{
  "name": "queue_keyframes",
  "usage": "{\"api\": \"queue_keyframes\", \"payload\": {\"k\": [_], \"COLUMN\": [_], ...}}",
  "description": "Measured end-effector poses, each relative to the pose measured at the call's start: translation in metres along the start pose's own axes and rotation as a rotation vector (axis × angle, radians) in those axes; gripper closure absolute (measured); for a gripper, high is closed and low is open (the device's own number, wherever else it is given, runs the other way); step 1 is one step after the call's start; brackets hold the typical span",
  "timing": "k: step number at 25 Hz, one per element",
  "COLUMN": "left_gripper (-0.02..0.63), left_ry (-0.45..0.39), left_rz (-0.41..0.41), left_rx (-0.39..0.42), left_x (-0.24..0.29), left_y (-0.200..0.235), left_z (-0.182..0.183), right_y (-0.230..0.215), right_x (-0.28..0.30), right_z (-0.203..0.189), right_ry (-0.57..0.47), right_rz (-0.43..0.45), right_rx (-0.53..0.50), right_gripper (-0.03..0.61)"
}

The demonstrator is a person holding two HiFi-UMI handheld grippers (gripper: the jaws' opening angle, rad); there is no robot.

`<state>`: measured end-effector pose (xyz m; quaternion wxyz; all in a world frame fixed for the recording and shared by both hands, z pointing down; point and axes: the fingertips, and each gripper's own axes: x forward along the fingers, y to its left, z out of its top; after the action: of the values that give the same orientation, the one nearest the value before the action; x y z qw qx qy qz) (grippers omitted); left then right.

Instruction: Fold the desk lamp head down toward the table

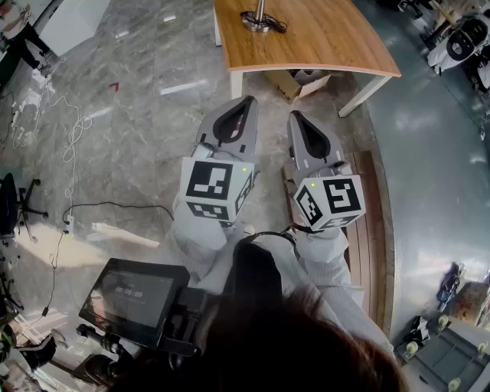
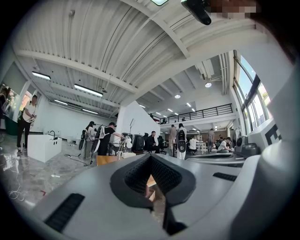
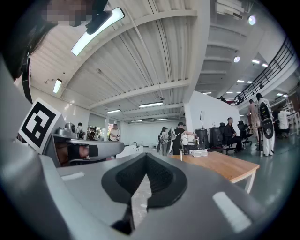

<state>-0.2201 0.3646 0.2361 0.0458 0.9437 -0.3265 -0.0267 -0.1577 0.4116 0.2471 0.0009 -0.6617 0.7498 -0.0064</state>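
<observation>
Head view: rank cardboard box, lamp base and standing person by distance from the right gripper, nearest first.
1. Cardboard box, under the near edge of the table, just ahead of the right gripper.
2. Lamp base, on the table, farther ahead.
3. Standing person, far off at upper left.

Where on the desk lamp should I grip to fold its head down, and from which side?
Grip the lamp high on its stem, near the head, which the head view cuts off. The stem stands upright on a round base on the table, so come in level from the near edge, opening the shut right gripper first.
</observation>
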Motion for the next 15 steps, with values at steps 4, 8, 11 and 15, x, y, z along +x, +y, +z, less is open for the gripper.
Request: {"api": "queue_keyframes", "payload": {"k": [4,8,11,15], "left_gripper": [0.618,0.618,0.618,0.618], "left_ry": [-0.002,0.003,0.0,0.0], "left_rz": [0.001,0.004,0.012,0.023], "left_rx": [0.002,0.003,0.005,0.002], "left_x": [0.002,0.006,0.008,0.012], "left_y": [0.002,0.002,0.0,-0.004], "left_z": [-0.001,-0.002,-0.002,-0.004], "right_y": [0.0,-0.004,-0.009,-0.016], "right_x": [0.003,0.004,0.002,-0.002], "right_z": [-0.002,-0.003,-0.004,-0.005], "right_ry": [0.005,0.005,0.001,0.003], "right_rz": [-0.002,-0.005,-0.004,0.0], "right_rx": [-0.001,0.004,0.011,0.015], "right_gripper": [0.578,0.578,0.578,0.578]}}
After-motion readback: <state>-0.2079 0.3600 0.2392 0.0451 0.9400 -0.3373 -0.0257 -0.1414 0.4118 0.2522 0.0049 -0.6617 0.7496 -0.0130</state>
